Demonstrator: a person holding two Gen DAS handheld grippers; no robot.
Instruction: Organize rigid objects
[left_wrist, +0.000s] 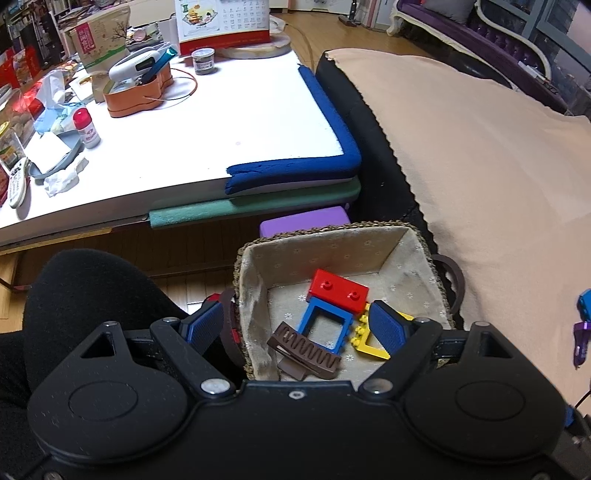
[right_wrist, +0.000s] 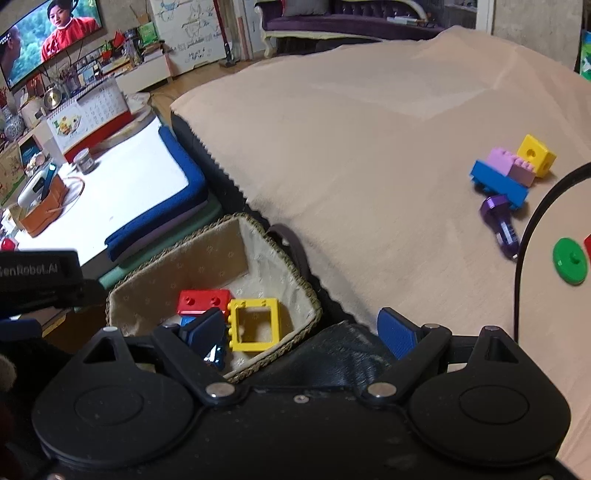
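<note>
Left tongs spread, empty, straddling basket wall. Right tongs spread, empty; loose blocks far right. Risk: finger snags rim, tips basket, spills red brick.

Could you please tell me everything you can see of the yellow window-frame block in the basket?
The yellow frame block is a glossy, hard-looking plastic rectangle with an open centre, small studs along its top edge and a row of knobs down one side. It lies flat on the floral fabric lining of the woven basket, near the front corner. The red brick sits right beside it, seemingly touching, and the blue frame adjoins its knobbed side. Neither claw holds it.
</note>
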